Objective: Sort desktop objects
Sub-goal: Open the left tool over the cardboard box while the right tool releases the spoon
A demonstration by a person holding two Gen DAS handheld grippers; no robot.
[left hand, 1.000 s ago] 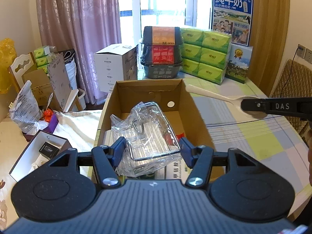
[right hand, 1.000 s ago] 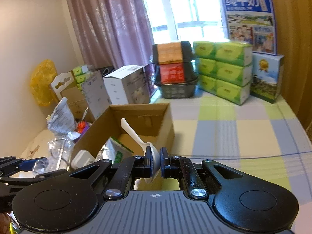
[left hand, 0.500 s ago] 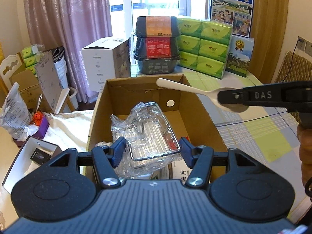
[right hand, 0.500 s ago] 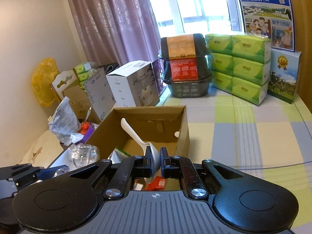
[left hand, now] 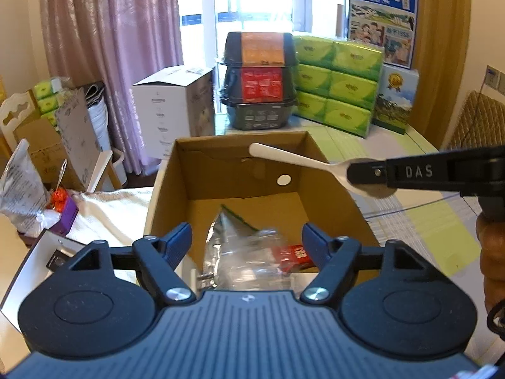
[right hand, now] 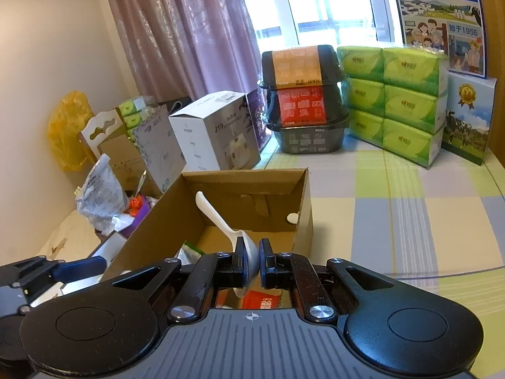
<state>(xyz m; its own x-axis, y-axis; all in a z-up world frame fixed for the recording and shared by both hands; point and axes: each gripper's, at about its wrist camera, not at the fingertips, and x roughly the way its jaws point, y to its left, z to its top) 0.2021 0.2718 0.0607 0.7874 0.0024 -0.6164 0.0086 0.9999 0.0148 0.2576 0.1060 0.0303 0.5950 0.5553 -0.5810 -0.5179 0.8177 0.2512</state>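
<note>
An open cardboard box (left hand: 164,189) (right hand: 303,208) stands on the checked table. My left gripper (left hand: 246,240) is open just above its near end. Below the jaws lies a metal rack in clear plastic wrap (left hand: 249,255), blurred, inside the box beside a red packet (left hand: 296,254) (right hand: 262,301) and a green-edged foil pack (left hand: 233,218) (right hand: 189,249). My right gripper (right hand: 251,262) (left hand: 363,173) is shut on the bowl of a white plastic spoon (right hand: 217,218) (left hand: 293,158), whose handle reaches over the box. One blue finger (right hand: 82,267) of the left gripper shows at lower left.
Stacked black food containers (left hand: 260,79), green tissue packs (left hand: 337,85) and milk cartons (left hand: 382,22) line the table's far edge. A white box (left hand: 170,107) stands beyond the cardboard box. Bags and cartons (left hand: 28,173) crowd the floor at left. A hand (left hand: 492,252) is at right.
My left gripper has opened wider and the wrapped rack has dropped from it into the box. The right gripper has carried the spoon left, further over the box.
</note>
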